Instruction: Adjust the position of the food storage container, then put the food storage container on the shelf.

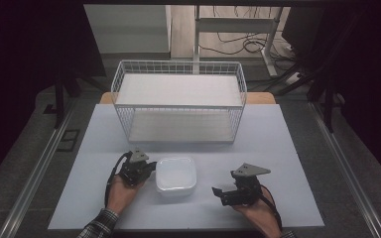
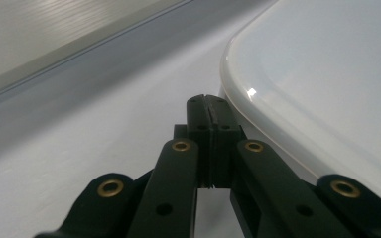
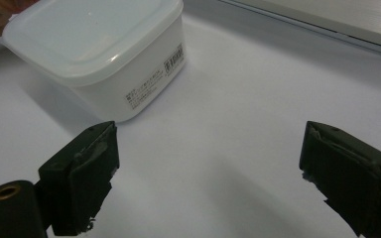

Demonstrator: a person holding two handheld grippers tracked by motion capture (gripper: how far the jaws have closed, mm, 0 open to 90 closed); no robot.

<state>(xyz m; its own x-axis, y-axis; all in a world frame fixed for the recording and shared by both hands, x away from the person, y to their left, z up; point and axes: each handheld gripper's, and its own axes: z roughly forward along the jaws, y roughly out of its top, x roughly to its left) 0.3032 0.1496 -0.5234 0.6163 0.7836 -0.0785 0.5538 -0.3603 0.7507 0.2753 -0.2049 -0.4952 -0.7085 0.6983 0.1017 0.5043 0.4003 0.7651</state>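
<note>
A lidded white plastic container (image 1: 176, 174) sits on the table (image 1: 278, 148) between your grippers. Left gripper (image 2: 209, 106) fingers are clenched empty beside its rim; right gripper (image 3: 208, 173) fingers are released. Approach squarely.

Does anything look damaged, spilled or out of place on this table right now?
Only wear: the right gripper pads look frayed and ragged at their edges. The lidded white container sits upright and closed on the table, the wire rack stands square, and nothing is spilled.
</note>
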